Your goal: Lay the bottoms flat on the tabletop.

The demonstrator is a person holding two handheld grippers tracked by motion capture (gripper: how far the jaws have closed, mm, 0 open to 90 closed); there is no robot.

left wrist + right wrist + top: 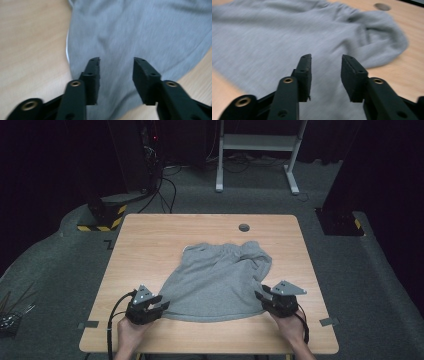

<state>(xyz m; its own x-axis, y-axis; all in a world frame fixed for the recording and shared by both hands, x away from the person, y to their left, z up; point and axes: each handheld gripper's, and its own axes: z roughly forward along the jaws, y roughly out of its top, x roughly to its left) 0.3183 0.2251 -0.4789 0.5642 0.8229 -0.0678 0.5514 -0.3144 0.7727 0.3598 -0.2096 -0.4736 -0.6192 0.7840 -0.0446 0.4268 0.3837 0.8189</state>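
High view: grey knit garment (220, 280) spread on the wooden tabletop (150, 240), waistband end bunched toward the far side, near hem lying flat. Left tool (161, 303) and right tool (260, 297) at the two near corners, jaws apart, nothing clamped.

Left gripper view: soft, matte jersey beneath parted black jaws; a white edge at the fold.

Right gripper view: same limp cloth, rumpled far end. Probably light and floppy; best pinched at hem corners.

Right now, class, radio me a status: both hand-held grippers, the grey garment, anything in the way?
Left hand-held gripper open, right hand-held gripper open, nothing between jaws. Grey garment spread on table, near corners by grippers. Nothing blocking.
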